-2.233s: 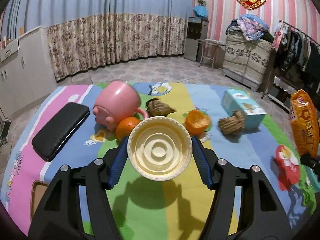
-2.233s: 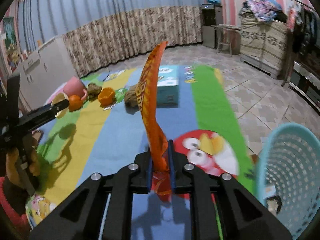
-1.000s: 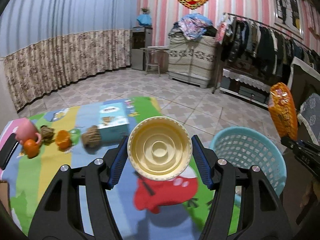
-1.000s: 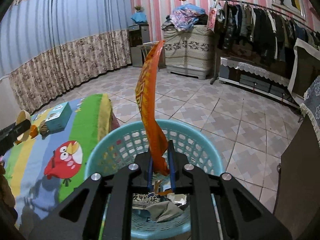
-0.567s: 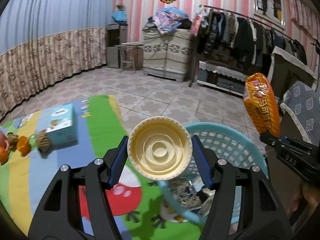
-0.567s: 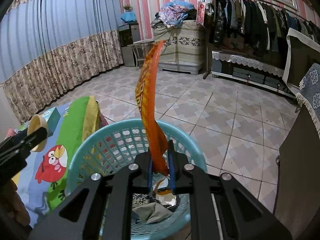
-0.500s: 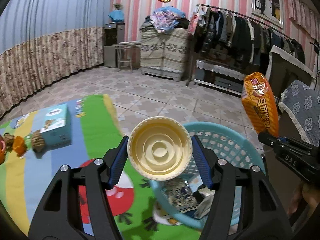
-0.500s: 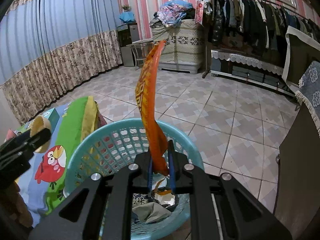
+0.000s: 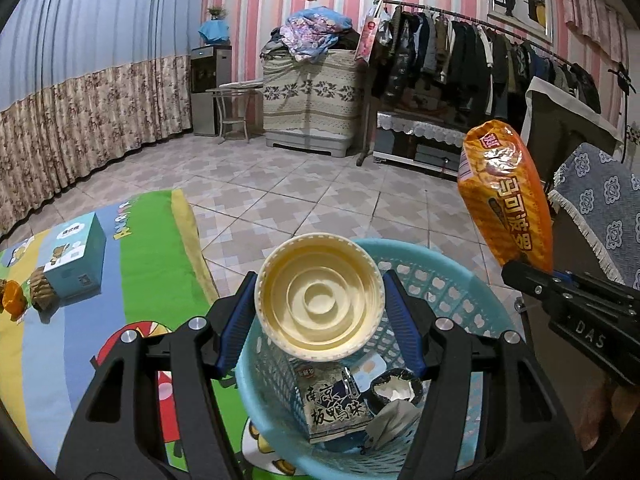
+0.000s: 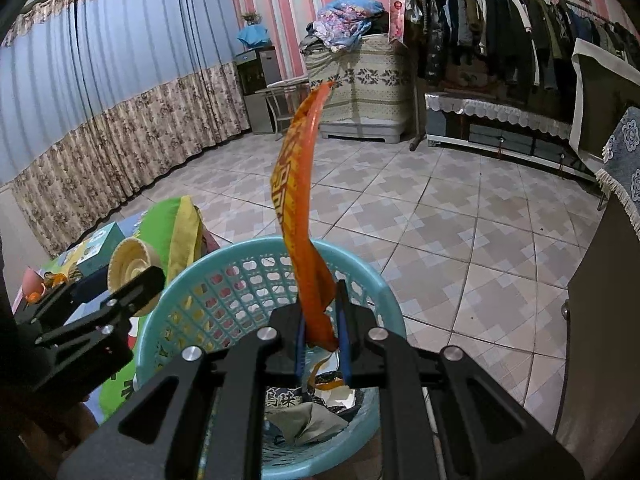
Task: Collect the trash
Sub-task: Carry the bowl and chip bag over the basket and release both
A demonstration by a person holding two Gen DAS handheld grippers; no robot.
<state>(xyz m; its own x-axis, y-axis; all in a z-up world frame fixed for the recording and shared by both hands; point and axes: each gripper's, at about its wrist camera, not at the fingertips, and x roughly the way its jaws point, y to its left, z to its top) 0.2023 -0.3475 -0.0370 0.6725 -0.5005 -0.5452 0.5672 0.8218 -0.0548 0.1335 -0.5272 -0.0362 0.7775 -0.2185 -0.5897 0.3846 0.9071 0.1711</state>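
Between left claw (image 9: pixel 320 312) pads: cup (image 9: pixel 319 297).

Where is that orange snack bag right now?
The orange snack bag stands upright between the right tongs, directly above the turquoise basket. In the left wrist view it shows at the far right, beside the basket's rim.

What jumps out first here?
The cream plastic lid gripped in the left gripper, hovering over the teal laundry-style basket with wrappers already inside. Next, the orange snack bag standing tall between the right gripper fingers, which look slightly parted, above the same basket.
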